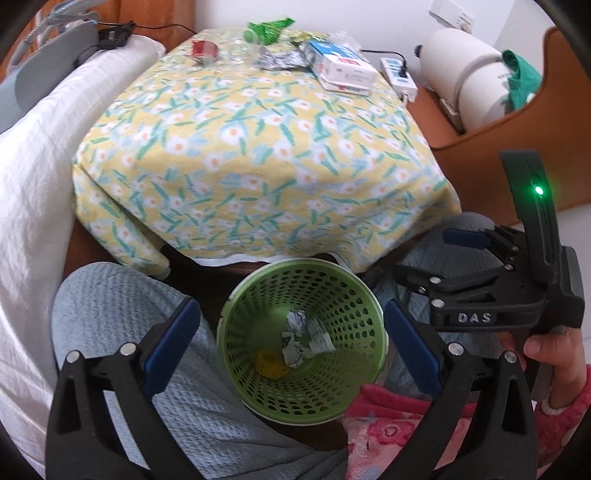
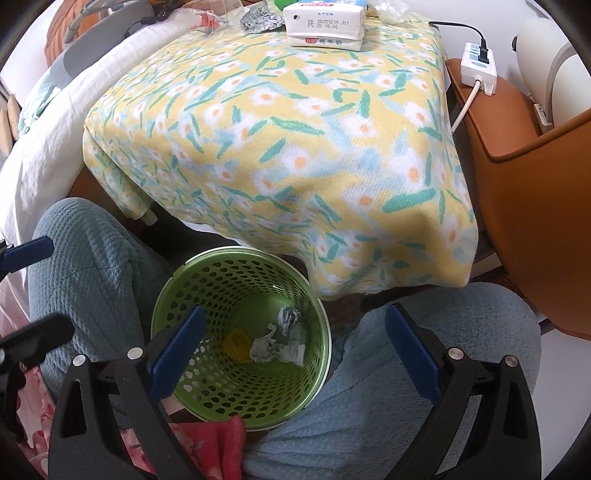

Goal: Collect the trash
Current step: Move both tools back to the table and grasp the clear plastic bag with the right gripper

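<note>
Two grippers are held above a green perforated basket [image 1: 258,354] that stands between the knees of a seated person in blue textured trousers [image 1: 122,314]. The left gripper [image 1: 293,343] is spread wide with nothing between its blue pads, and the basket's mouth is framed directly below it. The right gripper [image 2: 295,354] is likewise released and empty, its left finger seen over the basket's near rim and its right finger over the person's knee. Crumpled silver-grey wrapper scraps [image 1: 306,336] are seen lying at the bottom of the basket, beside a yellow patch. Beyond the basket, a table is covered by a yellow floral cloth [image 1: 258,140]. At its far edge are gathered a white and blue carton [image 1: 343,70], crumpled foil [image 1: 280,59], a green wrapper [image 1: 267,29] and a red packet [image 1: 203,50].
</note>
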`<state>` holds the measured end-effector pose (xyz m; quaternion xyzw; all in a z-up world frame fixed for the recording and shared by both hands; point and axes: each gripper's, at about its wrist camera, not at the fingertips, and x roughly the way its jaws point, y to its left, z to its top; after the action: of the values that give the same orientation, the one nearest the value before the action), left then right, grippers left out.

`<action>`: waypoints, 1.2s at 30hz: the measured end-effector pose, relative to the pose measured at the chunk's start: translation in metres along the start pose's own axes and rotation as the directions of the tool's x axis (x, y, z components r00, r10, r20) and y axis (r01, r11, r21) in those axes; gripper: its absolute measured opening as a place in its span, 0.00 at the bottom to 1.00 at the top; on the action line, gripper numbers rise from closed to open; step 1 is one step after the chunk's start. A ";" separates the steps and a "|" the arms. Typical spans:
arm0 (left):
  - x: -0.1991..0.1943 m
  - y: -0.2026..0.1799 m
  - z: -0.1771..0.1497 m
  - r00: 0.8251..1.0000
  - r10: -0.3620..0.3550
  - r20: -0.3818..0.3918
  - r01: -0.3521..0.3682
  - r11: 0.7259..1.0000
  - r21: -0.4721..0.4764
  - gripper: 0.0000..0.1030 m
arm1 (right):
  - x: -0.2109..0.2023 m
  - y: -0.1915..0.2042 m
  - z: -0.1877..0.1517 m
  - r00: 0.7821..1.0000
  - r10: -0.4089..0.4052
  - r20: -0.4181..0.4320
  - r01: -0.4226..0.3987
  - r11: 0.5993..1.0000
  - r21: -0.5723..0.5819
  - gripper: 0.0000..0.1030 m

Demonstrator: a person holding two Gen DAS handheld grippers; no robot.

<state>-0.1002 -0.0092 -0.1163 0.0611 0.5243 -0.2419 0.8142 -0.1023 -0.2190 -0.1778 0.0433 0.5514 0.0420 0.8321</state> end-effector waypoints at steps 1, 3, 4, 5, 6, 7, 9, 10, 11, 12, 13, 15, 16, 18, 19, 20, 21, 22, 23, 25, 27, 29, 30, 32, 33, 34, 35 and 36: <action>-0.002 0.002 0.001 1.000 0.007 0.009 -0.007 1.000 -0.007 0.92 | -0.001 0.001 0.000 1.000 0.001 0.004 -0.001 1.000 -0.001 0.94; -0.008 0.009 0.004 0.999 0.028 0.036 -0.027 0.999 -0.021 0.92 | -0.005 0.003 0.002 1.000 0.008 0.017 -0.008 1.000 -0.008 0.94; -0.012 0.012 0.006 0.998 0.038 0.051 -0.037 0.999 -0.027 0.92 | -0.007 0.004 0.002 1.000 0.011 0.023 -0.011 1.000 -0.013 0.94; -0.014 0.014 0.007 0.997 0.045 0.060 -0.043 0.999 -0.032 0.92 | -0.009 0.005 0.003 0.999 0.013 0.030 -0.013 1.000 -0.019 0.94; -0.017 0.017 0.009 0.996 0.054 0.070 -0.051 0.998 -0.036 0.92 | -0.012 0.007 0.005 0.999 0.016 0.040 -0.015 1.000 -0.027 0.94; -0.020 0.022 0.012 0.994 0.068 0.082 -0.065 0.997 -0.041 0.92 | -0.016 0.008 0.007 0.998 0.020 0.051 -0.019 0.999 -0.036 0.94; -0.024 0.029 0.017 0.991 0.089 0.098 -0.084 0.995 -0.054 0.92 | -0.022 0.012 0.013 0.997 0.024 0.073 -0.020 0.998 -0.053 0.94; -0.025 0.032 0.020 0.990 0.095 0.103 -0.089 0.994 -0.060 0.92 | -0.024 0.013 0.016 0.996 0.024 0.083 -0.019 0.998 -0.059 0.94; -0.027 0.038 0.024 0.988 0.104 0.111 -0.096 0.993 -0.071 0.92 | -0.027 0.014 0.021 0.995 0.024 0.095 -0.018 0.998 -0.065 0.94; -0.029 0.042 0.028 0.987 0.108 0.116 -0.099 0.992 -0.078 0.92 | -0.030 0.015 0.026 0.994 0.025 0.107 -0.017 0.997 -0.070 0.94; -0.030 0.044 0.031 0.986 0.112 0.122 -0.102 0.991 -0.084 0.92 | -0.032 0.016 0.030 0.993 0.026 0.119 -0.017 0.997 -0.073 0.94; -0.033 0.051 0.041 0.982 0.125 0.140 -0.113 0.989 -0.092 0.92 | -0.038 0.018 0.042 0.989 0.029 0.146 -0.017 0.997 -0.081 0.94; -0.035 0.054 0.047 0.980 0.131 0.152 -0.118 0.989 -0.093 0.92 | -0.042 0.019 0.049 0.986 0.030 0.163 -0.017 0.996 -0.086 0.94; -0.036 0.057 0.057 0.976 0.139 0.170 -0.124 0.988 -0.095 0.92 | -0.049 0.021 0.064 0.980 0.036 0.193 -0.018 0.995 -0.093 0.94; -0.036 0.059 0.062 0.974 0.142 0.176 -0.126 0.987 -0.098 0.92 | -0.051 0.022 0.069 0.978 0.039 0.204 -0.020 0.995 -0.096 0.94; -0.036 0.061 0.069 0.973 0.145 0.182 -0.128 0.987 -0.102 0.92 | -0.053 0.024 0.076 0.975 0.042 0.218 -0.021 0.995 -0.099 0.94; -0.035 0.064 0.075 0.972 0.145 0.187 -0.127 0.986 -0.107 0.92 | -0.055 0.024 0.084 0.972 0.045 0.230 -0.022 0.995 -0.101 0.94; -0.035 0.067 0.082 0.971 0.145 0.191 -0.125 0.986 -0.112 0.92 | -0.056 0.025 0.091 0.970 0.047 0.238 -0.023 0.994 -0.102 0.94; -0.034 0.068 0.086 0.970 0.145 0.195 -0.124 0.986 -0.115 0.92 | -0.057 0.026 0.098 0.968 0.050 0.247 -0.025 0.994 -0.103 0.94; -0.032 0.072 0.097 0.969 0.145 0.202 -0.121 0.985 -0.124 0.92 | -0.059 0.026 0.115 0.962 0.059 0.265 -0.034 0.995 -0.098 0.94; -0.029 0.076 0.108 0.967 0.146 0.210 -0.120 0.984 -0.132 0.92 | -0.060 0.027 0.133 0.957 0.080 0.278 -0.056 0.994 -0.095 0.94; -0.026 0.080 0.118 0.965 0.147 0.216 -0.118 0.983 -0.140 0.92 | -0.060 0.025 0.147 0.952 0.094 0.292 -0.068 0.993 -0.098 0.94; -0.025 0.082 0.123 0.965 0.147 0.217 -0.118 0.983 -0.143 0.92 | -0.061 0.022 0.156 0.949 0.087 0.303 -0.062 0.994 -0.092 0.94; -0.021 0.087 0.132 0.964 0.150 0.219 -0.120 0.982 -0.146 0.92 | -0.063 0.015 0.171 0.942 0.077 0.327 -0.056 0.996 -0.072 0.94; -0.019 0.089 0.137 0.963 0.153 0.220 -0.122 0.981 -0.148 0.92 | -0.063 0.012 0.178 0.939 0.074 0.335 -0.058 0.997 -0.060 0.94; -0.018 0.091 0.140 0.962 0.156 0.222 -0.125 0.981 -0.149 0.92 | -0.063 0.004 0.188 0.935 0.070 0.349 -0.061 0.997 -0.039 0.94; -0.017 0.093 0.146 0.960 0.162 0.228 -0.130 0.980 -0.151 0.92 | -0.063 -0.003 0.196 0.931 0.064 0.360 -0.060 0.998 -0.021 0.94; -0.017 0.094 0.149 0.959 0.165 0.232 -0.132 0.980 -0.151 0.92 | -0.063 -0.014 0.208 0.926 0.044 0.374 -0.051 0.999 0.011 0.94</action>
<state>0.0598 0.0261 -0.0499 0.0152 0.4295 -0.1499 0.8904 0.0653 -0.2458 -0.0411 0.0725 0.3822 0.0474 0.9200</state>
